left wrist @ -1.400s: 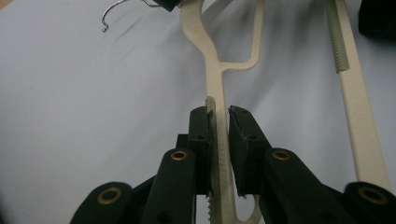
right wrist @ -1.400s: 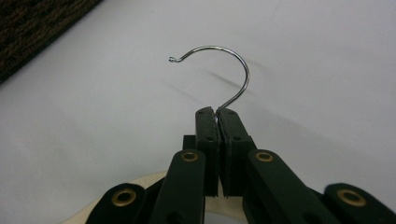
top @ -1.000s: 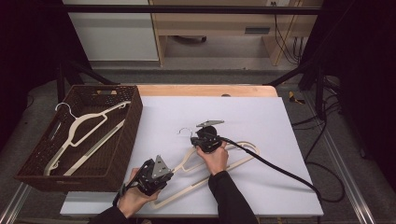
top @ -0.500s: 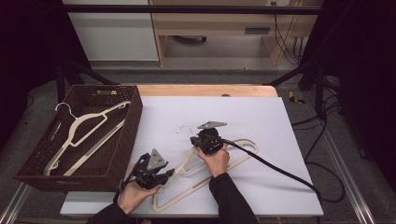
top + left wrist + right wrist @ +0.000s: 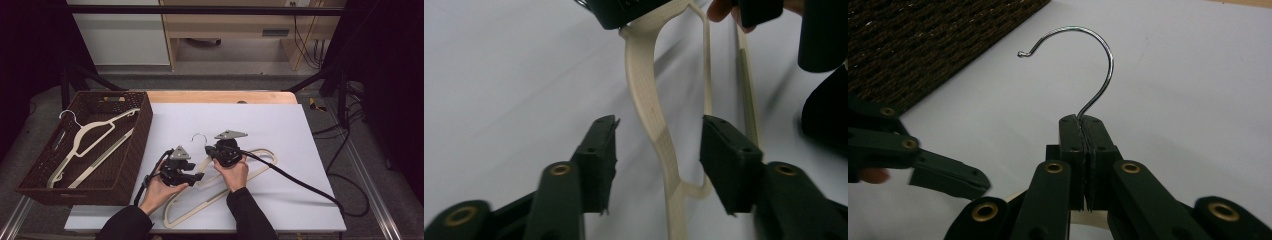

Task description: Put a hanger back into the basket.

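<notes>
The left hand-held gripper (image 5: 196, 176) has let go of the hanger (image 5: 220, 192), its jaws now parted.

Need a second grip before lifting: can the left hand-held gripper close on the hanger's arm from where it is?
Probably yes: the left hand-held gripper has just opened and its jaws straddle the hanger arm with nothing between.

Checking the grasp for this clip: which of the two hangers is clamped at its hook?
The hanger on the white table, not the one lying in the basket. The right gripper is shut on the base of its metal hook.
</notes>
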